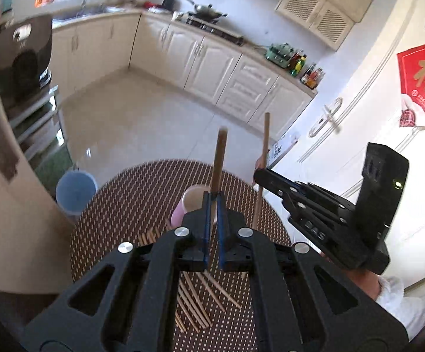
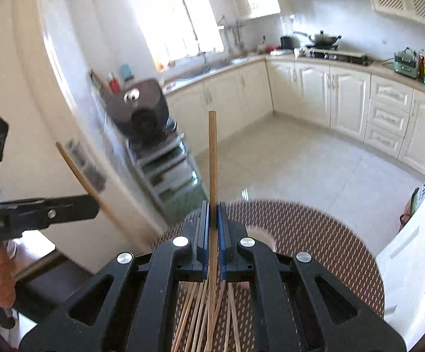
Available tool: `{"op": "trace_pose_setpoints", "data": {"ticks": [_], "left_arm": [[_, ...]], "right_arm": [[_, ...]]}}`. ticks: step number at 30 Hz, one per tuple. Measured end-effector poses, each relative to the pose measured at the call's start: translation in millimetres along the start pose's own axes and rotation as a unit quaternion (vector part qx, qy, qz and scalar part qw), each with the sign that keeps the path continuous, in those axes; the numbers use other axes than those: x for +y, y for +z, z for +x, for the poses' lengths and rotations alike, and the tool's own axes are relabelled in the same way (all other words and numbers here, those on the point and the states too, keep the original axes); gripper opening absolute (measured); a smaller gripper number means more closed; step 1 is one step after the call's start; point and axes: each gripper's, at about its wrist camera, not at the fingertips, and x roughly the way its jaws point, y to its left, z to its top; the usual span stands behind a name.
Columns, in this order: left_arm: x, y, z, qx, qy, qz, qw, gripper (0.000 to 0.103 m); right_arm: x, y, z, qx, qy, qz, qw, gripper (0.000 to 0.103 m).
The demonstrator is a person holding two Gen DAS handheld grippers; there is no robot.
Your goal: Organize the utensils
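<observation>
In the left wrist view my left gripper [image 1: 212,202] is shut on a wooden chopstick [image 1: 219,158] that stands upright from its blue pads. Just beyond it a pink cup [image 1: 187,205] stands on the round brown dotted table [image 1: 118,205]. Several loose chopsticks [image 1: 195,302] lie on the table beneath it. To the right, my right gripper [image 1: 261,174] holds a second chopstick [image 1: 264,146]. In the right wrist view the right gripper [image 2: 212,211] is shut on its upright chopstick [image 2: 212,152], above the loose chopsticks [image 2: 203,316]. The left gripper [image 2: 92,202] with its tilted chopstick [image 2: 77,167] shows at the left, and the cup [image 2: 262,234] is mostly hidden.
A blue bucket [image 1: 76,192] stands on the floor by the table's far left edge. A white door with a handle [image 1: 326,116] is close on the right. A shelf rack with a dark appliance [image 2: 142,108] stands at the left. Tiled floor and cream cabinets [image 2: 344,99] lie beyond.
</observation>
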Motion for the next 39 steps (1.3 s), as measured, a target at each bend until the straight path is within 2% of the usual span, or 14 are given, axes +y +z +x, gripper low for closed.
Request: {"op": "trace_pose_setpoints", "data": {"ticks": [5, 8, 13, 16, 19, 21, 22, 23, 25, 28, 30, 31, 35, 39], "left_arm": [[-8.8, 23.1, 3.3, -0.023, -0.005, 0.009, 0.9997, 0.003], [-10.5, 31.5, 18.5, -0.014, -0.003, 0.012, 0.9998, 0.003], [8.8, 20.8, 59.0, 0.062, -0.001, -0.029, 0.9976, 0.004], [24.8, 0.5, 82.0, 0.100, 0.035, -0.047, 0.9933, 0.005], [37.7, -21.5, 100.7, 0.133, 0.049, -0.071, 0.9873, 0.005], [52.8, -40.7, 114.9, 0.163, 0.058, -0.098, 0.9801, 0.033], [61.9, -49.4, 119.5, 0.171, 0.066, -0.113, 0.9766, 0.063], [71.9, -60.2, 122.4, 0.170, 0.077, -0.126, 0.9744, 0.065], [83.6, -78.5, 133.9, 0.190, 0.094, -0.134, 0.9681, 0.065], [92.1, -100.4, 153.5, 0.221, 0.111, -0.137, 0.9593, 0.046], [98.4, -113.4, 163.0, 0.233, 0.116, -0.140, 0.9554, 0.042], [99.9, -119.7, 168.4, 0.239, 0.120, -0.139, 0.9536, 0.035], [107.8, -141.3, 184.5, 0.261, 0.149, -0.128, 0.9453, 0.033], [115.0, -155.9, 195.2, 0.272, 0.155, -0.133, 0.9404, 0.033]], "right_arm": [[-18.7, 15.5, 10.8, -0.040, -0.005, 0.004, 0.999, 0.004], [-28.7, 15.4, 22.4, -0.044, -0.008, 0.004, 0.999, 0.004], [-40.6, 12.6, 47.2, -0.005, 0.012, 0.014, 1.000, 0.004], [-36.0, 4.7, 44.9, 0.025, 0.010, 0.008, 1.000, 0.004], [-36.9, -13.4, 43.4, 0.065, 0.010, 0.014, 0.998, 0.004], [-35.5, -22.3, 45.3, 0.086, 0.009, 0.015, 0.996, 0.004], [-38.0, -32.0, 44.3, 0.100, 0.009, 0.026, 0.995, 0.004], [-37.8, -37.5, 45.2, 0.109, 0.013, 0.034, 0.993, 0.004], [-37.7, -52.4, 47.2, 0.126, 0.013, 0.036, 0.991, 0.004], [-34.7, -70.3, 50.8, 0.144, 0.018, 0.031, 0.989, 0.004], [-33.4, -76.8, 53.3, 0.151, 0.018, 0.027, 0.988, 0.004], [-33.8, -77.0, 53.3, 0.152, 0.019, 0.027, 0.988, 0.004], [-34.1, -76.4, 54.2, 0.149, 0.020, 0.026, 0.988, 0.004], [-35.4, -75.9, 59.5, 0.146, 0.019, 0.020, 0.989, 0.004]]}}
